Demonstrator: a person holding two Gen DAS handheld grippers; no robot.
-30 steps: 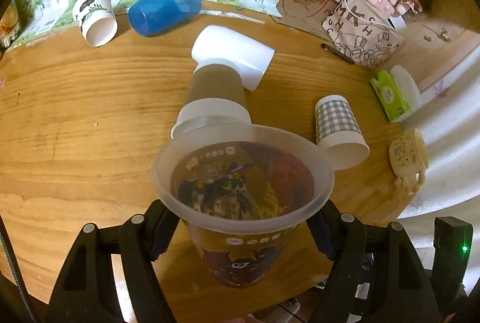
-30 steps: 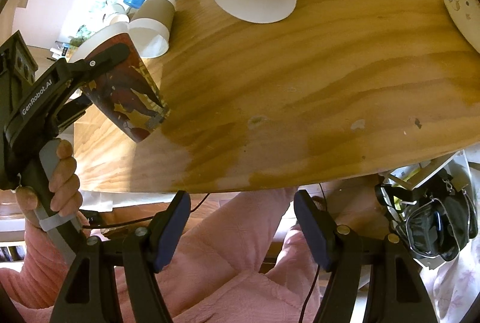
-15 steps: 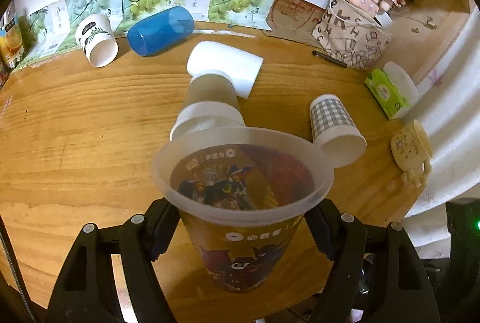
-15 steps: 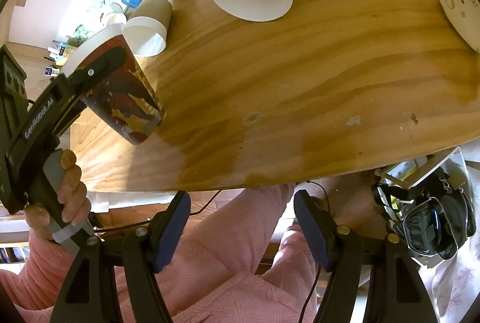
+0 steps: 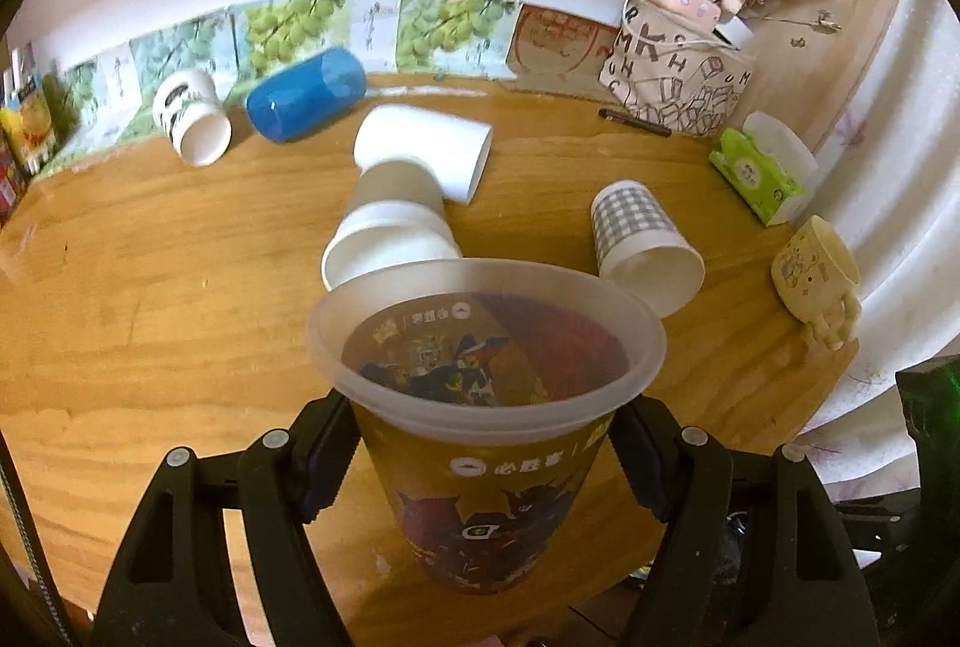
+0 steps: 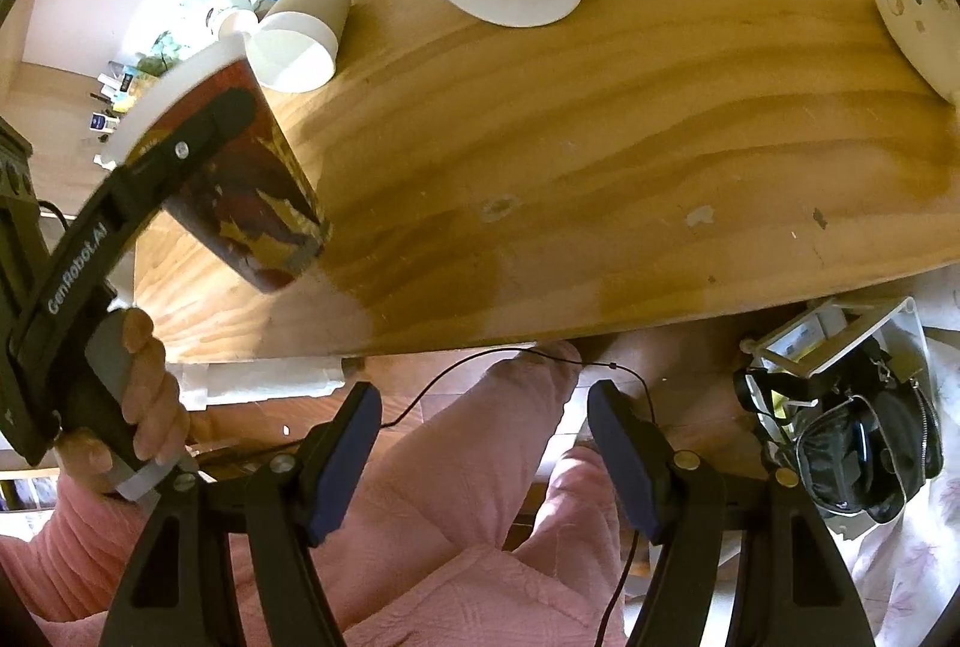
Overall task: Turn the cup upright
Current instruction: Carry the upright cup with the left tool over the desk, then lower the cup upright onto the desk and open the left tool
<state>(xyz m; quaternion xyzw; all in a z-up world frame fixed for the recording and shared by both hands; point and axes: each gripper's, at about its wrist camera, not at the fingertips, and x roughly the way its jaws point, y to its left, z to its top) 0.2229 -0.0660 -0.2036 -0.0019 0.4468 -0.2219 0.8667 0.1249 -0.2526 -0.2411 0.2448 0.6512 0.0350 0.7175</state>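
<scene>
My left gripper is shut on a printed plastic cup with a frosted rim, holding it below the rim, mouth up and nearly upright. In the right wrist view the same cup hangs tilted just above the near left corner of the wooden table, with the left gripper's finger across it. My right gripper is open and empty, off the table's front edge above pink-clad legs.
Several cups lie on their sides: a checked paper cup, a brown-sleeved cup, a white cup, a blue tumbler, a leaf-print cup. A cream mug, tissue pack and bag stand right.
The left gripper has tipped the printed cup closer to upright and lifted its view toward the back wall. The right gripper has stayed in place, open.
</scene>
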